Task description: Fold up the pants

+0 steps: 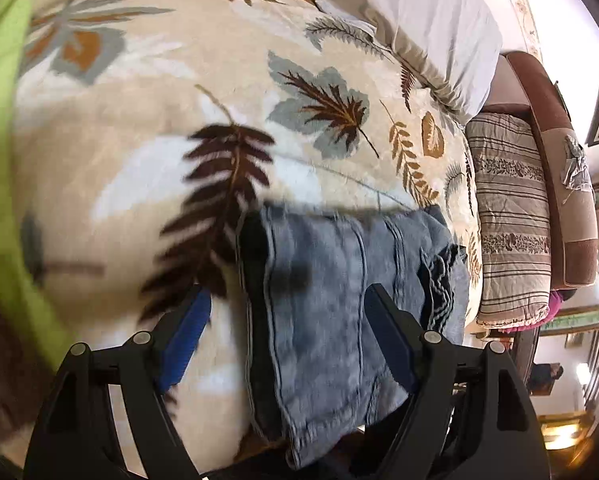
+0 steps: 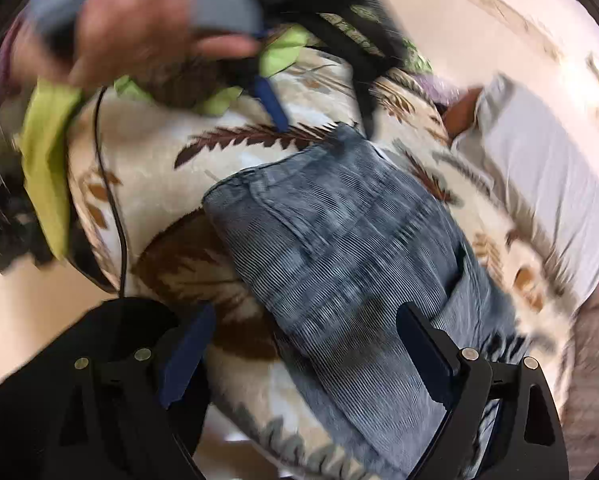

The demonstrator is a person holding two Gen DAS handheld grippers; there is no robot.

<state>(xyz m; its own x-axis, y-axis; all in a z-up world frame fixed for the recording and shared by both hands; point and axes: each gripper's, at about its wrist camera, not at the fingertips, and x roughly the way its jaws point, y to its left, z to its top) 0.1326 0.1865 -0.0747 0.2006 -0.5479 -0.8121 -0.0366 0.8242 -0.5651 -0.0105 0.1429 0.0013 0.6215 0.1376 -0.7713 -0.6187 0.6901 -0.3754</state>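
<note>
Now, line by line:
Pants (image 1: 323,280): grey-blue denim, folded into a compact stack, lying on the blanket (image 1: 139,160); blurred in both views.
Left gripper (image 1: 287,308): fingers spread wide, gripping nothing; pads clear of the cloth.
Pants from the left fingers: between and beyond them, nearer the right-hand finger (image 1: 391,332); dark folded edge just past the blue pad of the left-hand finger (image 1: 187,328); a frayed dark corner beyond the right-hand fingertip.
Right gripper (image 2: 303,340): fingers wide apart, holding nothing; no pad pressing on denim.
Pants from the right fingers (image 2: 339,240): spread between them and running away ahead; right-hand finger (image 2: 427,344) in front of the cloth, left-hand finger (image 2: 187,348) beside it, in front of bare blanket.
Left gripper in the right view (image 2: 323,128): far beyond the right fingers, its blue-padded tip at the far edge of the stack; touching or not, cannot tell through the blur.
Hand (image 2: 131,28): on the left gripper's grey handle, far ahead and left of the right fingers.
Blanket: cream with brown and grey leaves, under the pants on all sides.
Pillow (image 1: 431,28): white, well beyond the left fingers, to the right.
Green cloth (image 1: 3,120): far left of the left fingers, along the blanket's edge.
Striped cushion (image 1: 511,216): right of the left fingers, beyond the blanket's edge.
Cable (image 2: 111,184): thin, dark, ahead and to the left of the left-hand finger of the right gripper.
</note>
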